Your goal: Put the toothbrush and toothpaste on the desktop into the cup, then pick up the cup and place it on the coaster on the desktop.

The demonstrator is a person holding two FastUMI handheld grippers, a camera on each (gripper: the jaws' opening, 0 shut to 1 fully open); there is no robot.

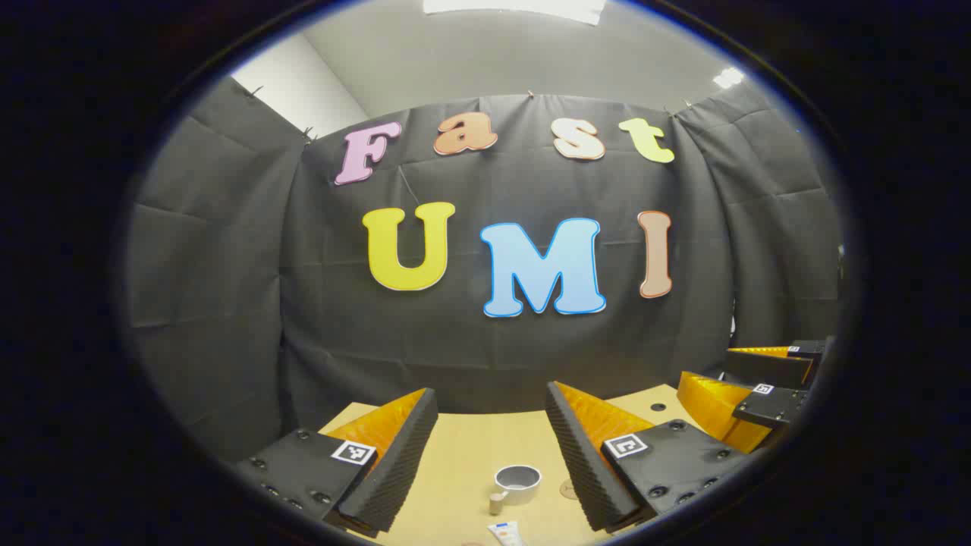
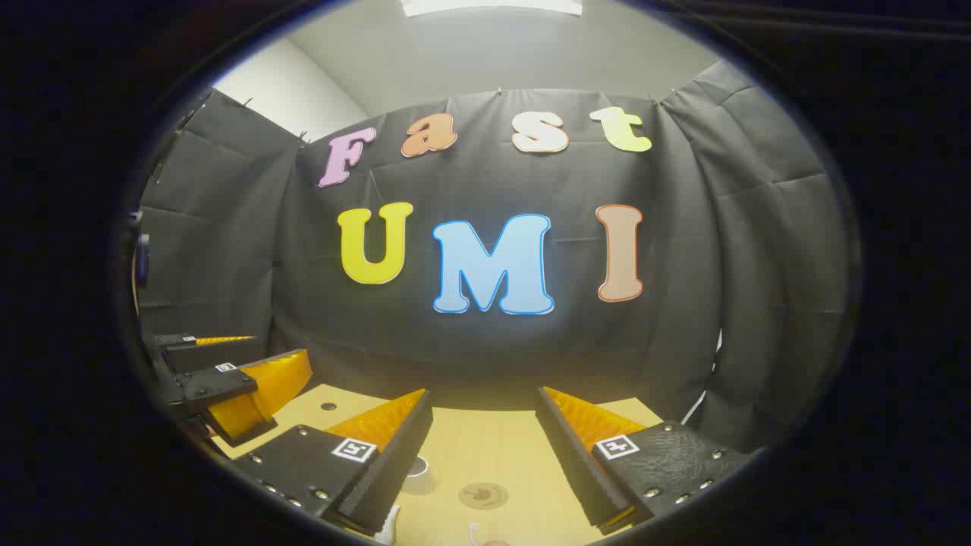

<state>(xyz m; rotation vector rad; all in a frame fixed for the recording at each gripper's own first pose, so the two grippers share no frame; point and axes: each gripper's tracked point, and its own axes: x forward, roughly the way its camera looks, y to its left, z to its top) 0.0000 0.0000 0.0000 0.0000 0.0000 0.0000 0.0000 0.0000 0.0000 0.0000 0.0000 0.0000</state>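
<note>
We hold our left gripper (image 1: 491, 425) high above the wooden desktop (image 1: 470, 455), its 2 fingers spread wide with nothing between them. Below and ahead of them stands the cup (image 1: 518, 482), upright with its handle toward us. Just nearer us lies the toothpaste (image 1: 507, 533), cut off at the bottom edge, and right of the cup, touching our right finger's outline, a sliver of the coaster (image 1: 567, 488).

Our right gripper (image 2: 484, 428) hangs at a similar height, also wide and empty. The cup's rim (image 2: 416, 467) peeks from behind its left finger, and the coaster (image 2: 483, 496) lies flat between the fingers, with a small white item near the bottom edge that we cannot identify.

We judge no step begun: the cup looks empty. The next move calls for lowering 1 gripper onto the toothpaste and narrowing on it. Nothing blocks the way.
</note>
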